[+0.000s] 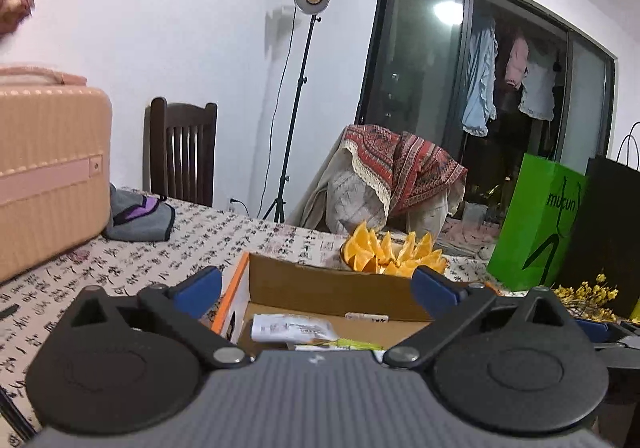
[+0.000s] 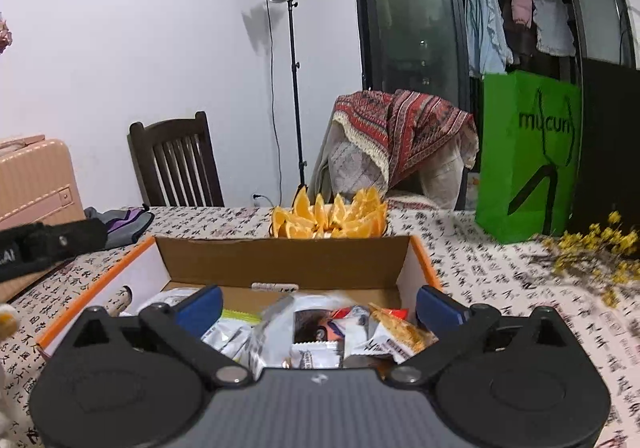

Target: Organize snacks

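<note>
An open cardboard box with orange edges point(image 2: 280, 260) stands on the table and holds several snack packets point(image 2: 320, 332). My right gripper point(image 2: 318, 302) is open and empty, just above the packets. In the left wrist view the same box point(image 1: 320, 288) shows a white packet point(image 1: 292, 328) on its floor. My left gripper point(image 1: 318, 290) is open and empty, over the box's near left part. The left gripper's dark body shows at the left edge of the right wrist view point(image 2: 48, 244).
A bowl of orange wedges point(image 2: 328, 218) sits right behind the box. A pink suitcase point(image 1: 48, 168) and grey cloth point(image 1: 140, 220) lie left. A green paper bag point(image 2: 528, 156), a black bag and yellow dried flowers point(image 2: 596, 248) stand right. A wooden chair and light stand are behind the table.
</note>
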A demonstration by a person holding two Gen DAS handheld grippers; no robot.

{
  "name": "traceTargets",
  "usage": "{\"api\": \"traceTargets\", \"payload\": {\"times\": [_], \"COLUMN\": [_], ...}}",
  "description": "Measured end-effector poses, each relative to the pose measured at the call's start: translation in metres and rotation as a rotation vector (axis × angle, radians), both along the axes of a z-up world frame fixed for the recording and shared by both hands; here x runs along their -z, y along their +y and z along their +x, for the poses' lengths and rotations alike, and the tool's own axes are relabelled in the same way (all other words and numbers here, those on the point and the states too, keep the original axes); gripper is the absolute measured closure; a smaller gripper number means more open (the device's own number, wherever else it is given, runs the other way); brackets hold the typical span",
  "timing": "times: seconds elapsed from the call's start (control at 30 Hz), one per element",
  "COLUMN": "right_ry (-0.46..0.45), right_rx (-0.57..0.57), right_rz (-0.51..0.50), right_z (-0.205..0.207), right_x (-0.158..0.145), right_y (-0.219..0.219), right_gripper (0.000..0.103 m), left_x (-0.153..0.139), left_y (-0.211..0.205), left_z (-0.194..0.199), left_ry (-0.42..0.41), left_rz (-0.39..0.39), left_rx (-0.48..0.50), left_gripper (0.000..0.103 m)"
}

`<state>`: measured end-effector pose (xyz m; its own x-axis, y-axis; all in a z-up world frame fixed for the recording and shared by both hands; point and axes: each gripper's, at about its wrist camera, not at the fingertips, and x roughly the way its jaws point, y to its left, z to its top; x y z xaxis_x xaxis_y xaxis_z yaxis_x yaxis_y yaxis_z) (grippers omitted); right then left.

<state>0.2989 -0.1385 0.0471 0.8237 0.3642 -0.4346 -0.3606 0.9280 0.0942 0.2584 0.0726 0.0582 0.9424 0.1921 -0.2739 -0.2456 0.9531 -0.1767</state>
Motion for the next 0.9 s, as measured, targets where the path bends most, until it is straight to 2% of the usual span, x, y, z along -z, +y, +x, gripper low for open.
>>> {"api": "traceTargets", "payload": {"times": [0.2, 0.43, 0.7, 0.9], "right_ry": [-0.031, -0.055, -0.081, -0.05], "right_rx": [-0.011, -0.018, -0.018, -0.039], "right_rz": [-0.005, -0.008, -0.023, -0.015], "right_z": [-0.033, -0.087, -0.158, -0.204], "right_x": [-0.024, -0.039, -0.043, -0.031], "right_y": [-0.014, -0.036, -0.06, -0.075], "right_gripper": [0.0, 0.0, 0.0, 0.0], "left_x": [-0.02, -0.031, -0.028, -0.014], "left_y": [-0.003, -0.016, -0.028, -0.033], "left_z": [-0.035, -0.092, -0.154, -0.192], "left_ry": [-0.009, -0.022, -0.025, -0.014], "left_rz": [-0.04, -0.013, 0.025, 0.059], "left_rx": [0.048, 0.094, 0.141, 0.144], "left_gripper": [0.0, 0.0, 0.0, 0.0]}}
